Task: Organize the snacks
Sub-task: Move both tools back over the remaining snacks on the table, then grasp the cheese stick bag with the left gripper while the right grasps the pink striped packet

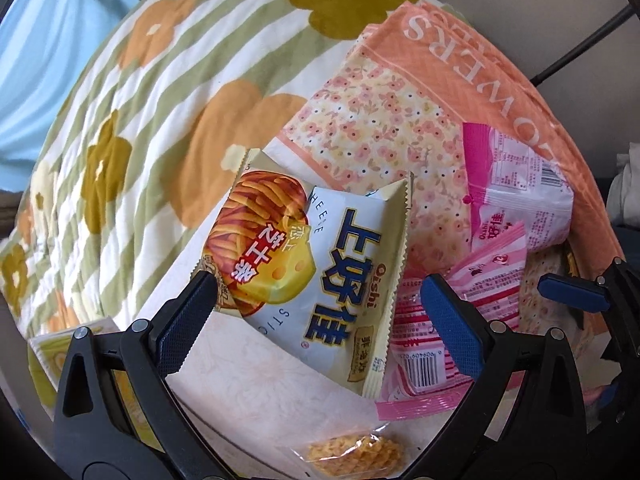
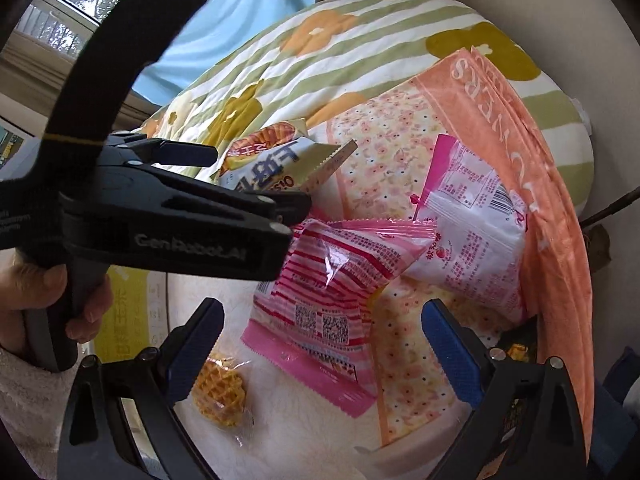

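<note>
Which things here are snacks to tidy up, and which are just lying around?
Part of the job:
yellow Oishi cheese sticks packet
pink striped snack packet
pink-and-white snack packet
waffle snack in clear wrap
orange floral bag

Just lying about:
flower-patterned quilt
blue curtain

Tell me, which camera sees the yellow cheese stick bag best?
The left wrist view. There the yellow cheese stick bag sits between the fingers, front print fully readable. In the right wrist view the bag is far back, mostly hidden behind the left gripper; only its top shows.
</note>
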A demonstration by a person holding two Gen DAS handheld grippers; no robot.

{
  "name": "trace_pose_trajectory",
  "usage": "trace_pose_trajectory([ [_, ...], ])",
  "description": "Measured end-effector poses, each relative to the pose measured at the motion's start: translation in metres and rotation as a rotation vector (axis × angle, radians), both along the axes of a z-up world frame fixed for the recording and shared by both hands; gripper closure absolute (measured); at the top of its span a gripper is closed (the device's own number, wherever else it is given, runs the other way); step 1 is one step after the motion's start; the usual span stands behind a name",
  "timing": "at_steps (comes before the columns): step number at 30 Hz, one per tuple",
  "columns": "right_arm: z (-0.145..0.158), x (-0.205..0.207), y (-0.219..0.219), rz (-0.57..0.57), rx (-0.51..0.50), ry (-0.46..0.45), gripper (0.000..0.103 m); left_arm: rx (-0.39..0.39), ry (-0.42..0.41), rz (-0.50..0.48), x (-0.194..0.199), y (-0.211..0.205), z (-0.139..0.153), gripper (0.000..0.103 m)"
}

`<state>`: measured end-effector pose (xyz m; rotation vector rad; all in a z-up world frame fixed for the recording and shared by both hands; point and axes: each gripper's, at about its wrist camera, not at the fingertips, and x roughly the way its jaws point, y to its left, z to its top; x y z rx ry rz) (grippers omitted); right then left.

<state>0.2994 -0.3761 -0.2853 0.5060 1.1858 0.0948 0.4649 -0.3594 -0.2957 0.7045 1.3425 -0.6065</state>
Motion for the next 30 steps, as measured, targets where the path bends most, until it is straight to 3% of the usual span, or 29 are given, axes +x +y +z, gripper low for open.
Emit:
trace_pose_trajectory([
  [8, -0.014, 0.016, 0.01, 0.009, -0.016, 0.014, 0.004, -0.035, 0.043, 0.03, 0.018, 0.011, -0.015, 0.003],
  [13, -0.018, 0.02, 0.012, 0.002, -0.016, 0.015, 0.004, -0.014, 0.05, 0.063, 0.022, 0.025, -0.025, 0.019],
  [15, -0.021, 0.021, 0.013, 0.004, -0.019, 0.022, 0.004, -0.034, 0.079, 0.095, 0.024, 0.034, -0.028, 0.02],
  [19, -0.027, 0.024, 0.014, 0.005, -0.022, 0.034, 0.004, -0.055, 0.072, 0.112, 0.023, 0.042, -0.026, 0.034],
  [27, -0.039, 0.035, 0.015, 0.024, -0.035, 0.056, 0.005, -0.101, 0.068, 0.17, 0.022, 0.051, -0.015, 0.046],
  [28, -0.041, 0.035, 0.016, 0.028, -0.034, 0.06, 0.006, -0.107, 0.068, 0.183, 0.023, 0.053, -0.015, 0.047],
  [30, -0.043, 0.034, 0.018, 0.046, -0.038, 0.067, 0.018, -0.121, 0.067, 0.209, 0.021, 0.058, -0.013, 0.048],
])
